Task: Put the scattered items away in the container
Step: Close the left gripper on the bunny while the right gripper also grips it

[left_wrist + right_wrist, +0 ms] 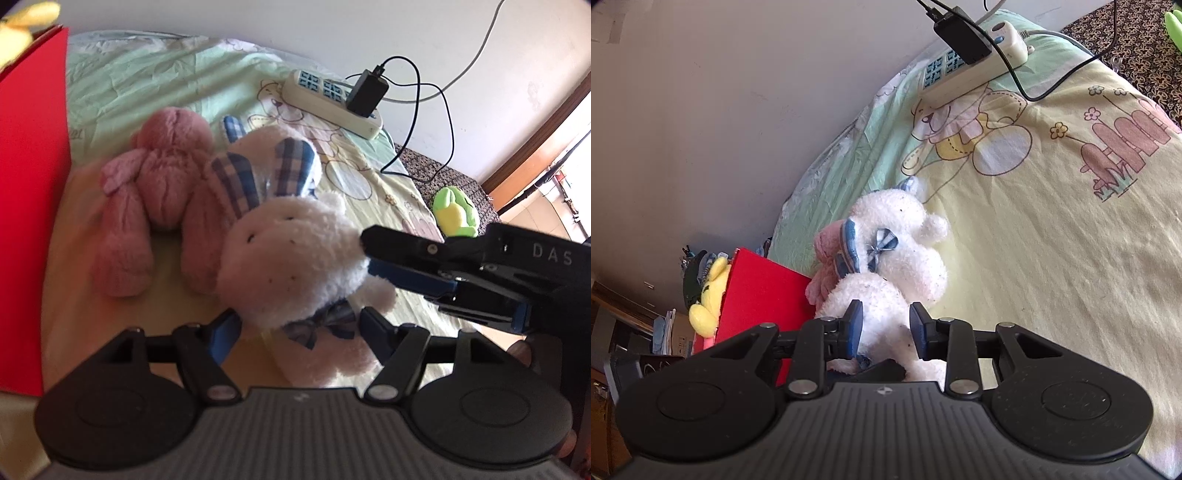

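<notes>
Left gripper point(295, 328) first: its jaws stand apart with the white plush bunny point(291, 254) between them, right at the neck where the blue plaid bow point(317, 325) sits. The blue pad at 9 o'clock looks to be against the fur, but the one at 3 o'clock I honestly can't tell, so whether it's actually squeezing is unclear.

Right gripper point(886, 325): jaws parted a little, straddling a lump of the same bunny point(897, 258), and there's a sliver of space between the pads and the fur on both sides. In the left wrist view that gripper point(365, 254) pokes in from 3 o'clock, tips at the bunny's cheek.

Moving out, the bunny lies on a yellow-green cartoon bedsheet point(147, 81), plaid ears pointing to 12 o'clock. A pink plush toy point(155, 192) lies touching it at 10 o'clock. The red container point(29, 184) stands at 9 o'clock just beside the pink one, with a yellow plush point(22, 26) sticking out at the top. Further off, a power strip point(332, 103) with a black charger point(369, 92) plugged in is at 1 o'clock near the wall, and a green plush point(456, 216) sits at the bed's edge around 3 o'clock.
</notes>
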`<state>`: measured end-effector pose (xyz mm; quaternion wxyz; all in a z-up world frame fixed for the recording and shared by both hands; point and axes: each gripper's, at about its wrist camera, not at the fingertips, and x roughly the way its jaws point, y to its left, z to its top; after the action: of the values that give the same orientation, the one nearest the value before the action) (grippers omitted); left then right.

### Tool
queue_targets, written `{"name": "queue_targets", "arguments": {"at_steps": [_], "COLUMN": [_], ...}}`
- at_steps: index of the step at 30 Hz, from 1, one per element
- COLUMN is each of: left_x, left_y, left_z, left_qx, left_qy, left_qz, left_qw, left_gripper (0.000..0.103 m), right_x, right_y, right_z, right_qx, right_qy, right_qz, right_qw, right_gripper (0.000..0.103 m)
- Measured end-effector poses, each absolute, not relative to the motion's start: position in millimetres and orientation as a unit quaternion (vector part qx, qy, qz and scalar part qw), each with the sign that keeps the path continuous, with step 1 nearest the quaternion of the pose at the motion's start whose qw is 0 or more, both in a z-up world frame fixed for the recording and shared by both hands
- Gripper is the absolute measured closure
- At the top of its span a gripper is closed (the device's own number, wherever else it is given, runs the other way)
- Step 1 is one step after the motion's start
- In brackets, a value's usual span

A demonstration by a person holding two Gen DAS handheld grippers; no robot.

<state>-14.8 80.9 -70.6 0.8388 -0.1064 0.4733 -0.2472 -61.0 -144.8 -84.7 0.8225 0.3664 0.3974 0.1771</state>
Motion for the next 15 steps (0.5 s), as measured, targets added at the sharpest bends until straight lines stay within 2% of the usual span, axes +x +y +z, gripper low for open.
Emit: {"name": "queue_targets", "arguments": {"at_steps": [2, 4, 10, 12, 15], "left_x": [-17, -17, -10, -11, -15], "left_y": [79, 78, 92, 94, 93], "left_z": [-71, -72, -80, -79, -71], "left_qx": [-0.103, -0.101, -0.15, -0.159, -0.152], "left_qy": [0.471, 0.47, 0.486, 0.485, 0.474], "left_qz": [-0.249, -0.247, -0.25, -0.254, -0.26], "left_qw": [0.84, 0.841, 0.824, 0.822, 0.828], "left_gripper": [0.034, 0.034, 0.035, 0.043, 0.047], "right_x": [-59, -56, -49, -52, -60], "right_y": [-141, -135, -134, -136, -142], "right_z": [-83, -84, -94, -96, -91], "right_qx": [0.358, 0.343, 0.36, 0.365, 0.351], "right_qy": [0.395, 0.402, 0.42, 0.425, 0.419], "right_qz": [0.182, 0.18, 0.196, 0.203, 0.197], "right_qw": [0.826, 0.83, 0.81, 0.803, 0.814], "right_gripper": [0.061, 0.057, 0.059, 0.062, 0.063]}}
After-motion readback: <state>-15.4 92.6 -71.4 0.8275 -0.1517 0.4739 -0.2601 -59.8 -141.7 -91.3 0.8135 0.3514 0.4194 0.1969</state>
